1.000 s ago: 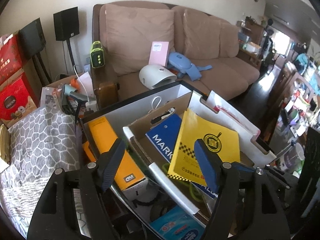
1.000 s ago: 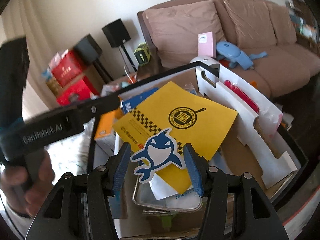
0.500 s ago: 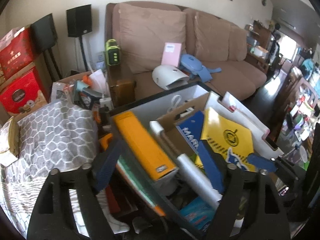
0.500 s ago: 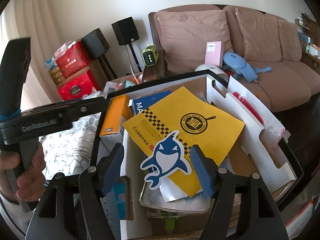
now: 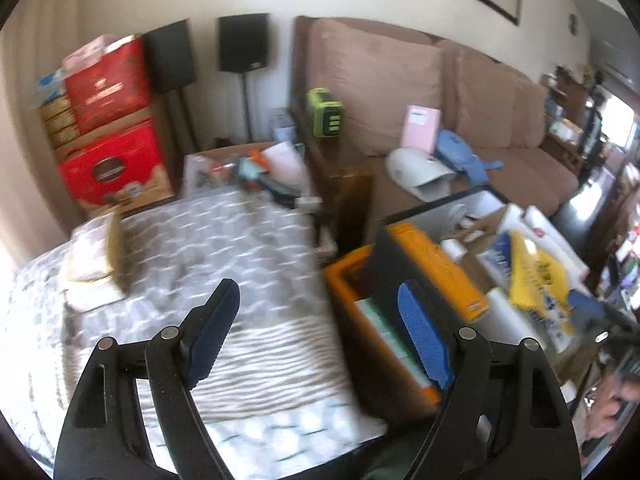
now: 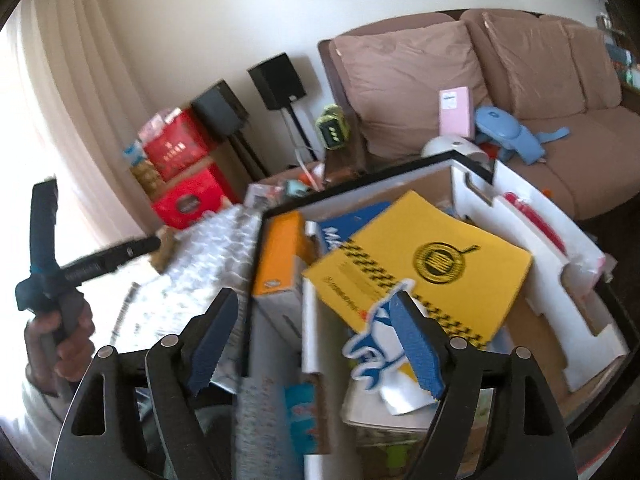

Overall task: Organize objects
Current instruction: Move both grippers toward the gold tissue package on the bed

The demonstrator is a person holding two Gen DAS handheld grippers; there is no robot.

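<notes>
Releasing the blue-and-white shark-shaped sticker onto the yellow paper folder in the black-rimmed box near you.
Your right gripper is opening, pads clear of it now; your left gripper has swung left over the grey patterned cloth, jaws apart and empty. Only "MA" reads, on the blue booklet.
</notes>
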